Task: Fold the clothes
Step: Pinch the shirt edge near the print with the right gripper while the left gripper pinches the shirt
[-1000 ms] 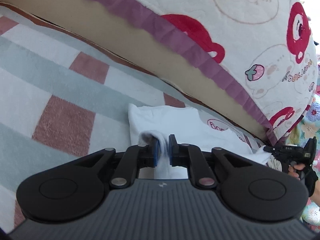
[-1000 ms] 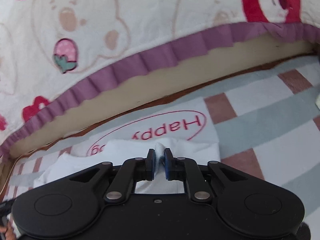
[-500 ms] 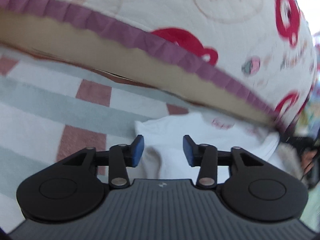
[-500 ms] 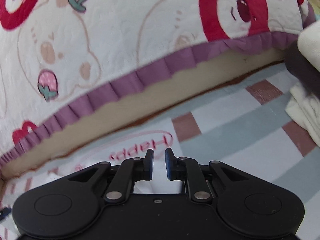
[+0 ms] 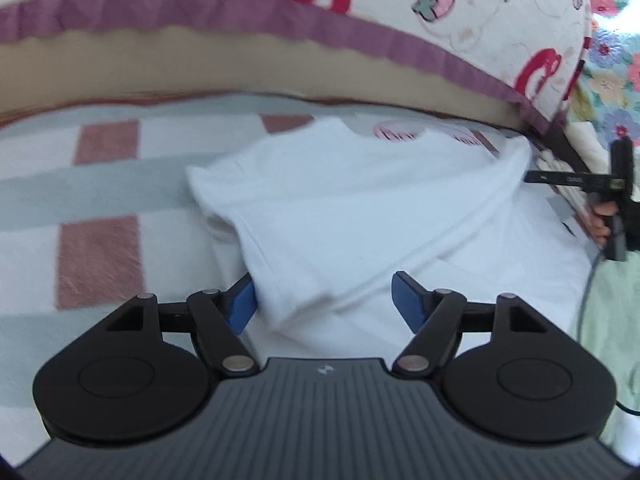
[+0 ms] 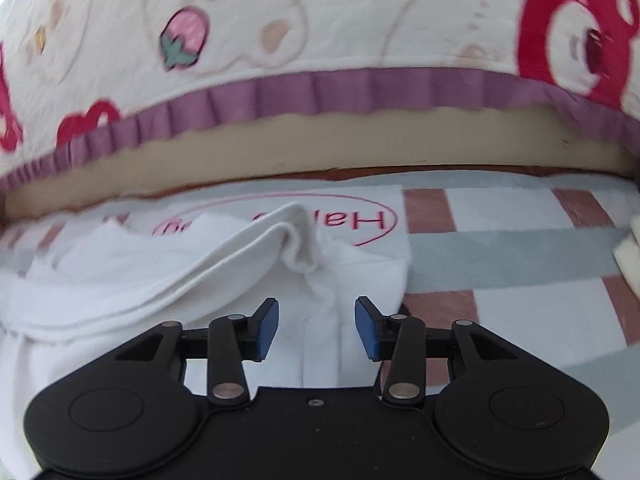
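Note:
A white T-shirt (image 5: 360, 216) with a pink printed oval lies partly folded on a checked blanket (image 5: 100, 208). It also shows in the right wrist view (image 6: 160, 264), with the print reading "Happy" upside down. My left gripper (image 5: 324, 302) is open and empty, its fingers straddling a folded edge of the shirt. My right gripper (image 6: 317, 324) is open and empty just above the shirt's right side. The right gripper also appears in the left wrist view (image 5: 616, 200), held by a hand.
A quilted cartoon-print bed cover (image 6: 320, 20) with a purple frill (image 6: 360, 88) hangs over a tan mattress edge (image 6: 360, 140) behind the shirt. A pale cloth (image 6: 630, 256) lies at the right edge. Floral fabric (image 5: 612, 60) shows at far right.
Both grippers opened and let go of the shirt fabric they were pinching. Both have pulled back, and the folded shirt now lies on the blanket.

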Demonstrator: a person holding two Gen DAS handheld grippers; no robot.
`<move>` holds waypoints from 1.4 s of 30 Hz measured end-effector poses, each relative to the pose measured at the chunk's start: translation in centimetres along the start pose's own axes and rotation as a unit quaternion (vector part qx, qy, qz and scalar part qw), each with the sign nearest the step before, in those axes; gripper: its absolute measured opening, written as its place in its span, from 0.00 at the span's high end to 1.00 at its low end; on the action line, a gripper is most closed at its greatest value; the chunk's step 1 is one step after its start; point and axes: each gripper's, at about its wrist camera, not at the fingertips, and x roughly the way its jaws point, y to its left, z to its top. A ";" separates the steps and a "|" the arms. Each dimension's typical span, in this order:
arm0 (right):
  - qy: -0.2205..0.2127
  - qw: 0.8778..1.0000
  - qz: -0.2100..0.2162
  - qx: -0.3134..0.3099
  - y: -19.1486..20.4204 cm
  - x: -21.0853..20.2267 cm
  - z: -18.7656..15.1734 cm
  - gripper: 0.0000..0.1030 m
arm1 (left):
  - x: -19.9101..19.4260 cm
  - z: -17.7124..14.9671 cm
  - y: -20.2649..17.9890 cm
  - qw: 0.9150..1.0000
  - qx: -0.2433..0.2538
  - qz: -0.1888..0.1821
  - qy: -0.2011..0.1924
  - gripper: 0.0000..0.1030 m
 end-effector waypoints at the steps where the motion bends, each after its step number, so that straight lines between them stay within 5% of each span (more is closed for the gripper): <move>1: 0.001 1.000 0.003 -0.002 0.1 0.2 0.0 0.54 | 0.2 -0.1 0.1 1.000 -0.009 -0.008 -0.001 0.33; 4: -0.002 1.000 0.015 0.004 0.1 0.7 0.2 0.52 | 1.0 -0.1 0.6 0.999 -0.030 -0.031 -0.009 0.46; 5: 0.000 1.000 0.017 0.003 0.2 1.0 0.3 0.51 | 1.3 0.0 0.7 0.999 -0.033 -0.030 -0.011 0.68; 6: 0.005 1.000 0.019 -0.001 0.2 1.4 0.4 0.51 | 1.7 0.1 0.9 0.999 -0.034 -0.024 -0.012 0.76; 9: 0.027 0.999 0.019 -0.016 0.2 3.1 0.7 0.50 | 2.3 0.8 1.4 0.998 -0.046 -0.014 -0.030 0.93; 11: 0.033 0.999 0.021 -0.019 0.2 4.1 1.0 0.44 | 2.4 1.6 1.8 0.997 -0.056 -0.004 -0.054 0.94; 13: 0.027 0.999 0.029 -0.019 0.3 4.4 1.5 0.47 | 2.3 2.8 2.2 0.993 -0.069 0.019 -0.091 0.94; 15: 0.019 0.999 0.036 -0.013 0.3 4.5 2.1 0.89 | 2.2 3.7 3.1 0.987 -0.097 0.043 -0.120 0.95; 23: -0.024 0.995 0.000 0.098 -2.9 2.6 2.3 0.98 | 3.6 3.2 6.2 0.976 -0.167 0.048 -0.135 0.90; 27: -0.015 0.993 -0.016 0.119 -4.4 2.3 1.9 0.98 | 3.3 2.9 6.6 0.976 -0.164 0.026 -0.141 0.61; 33: -0.023 0.985 0.036 0.167 -5.6 2.1 1.7 0.87 | 2.0 3.2 7.4 0.972 -0.169 0.003 -0.162 0.56; 38: -0.028 0.984 0.059 0.164 -4.5 2.8 3.1 0.41 | 1.9 3.1 7.9 0.975 -0.167 0.009 -0.150 0.55; 42: -0.001 0.990 0.034 0.135 -3.3 5.7 4.9 0.38 | 2.6 2.7 8.0 0.978 -0.164 0.022 -0.127 0.55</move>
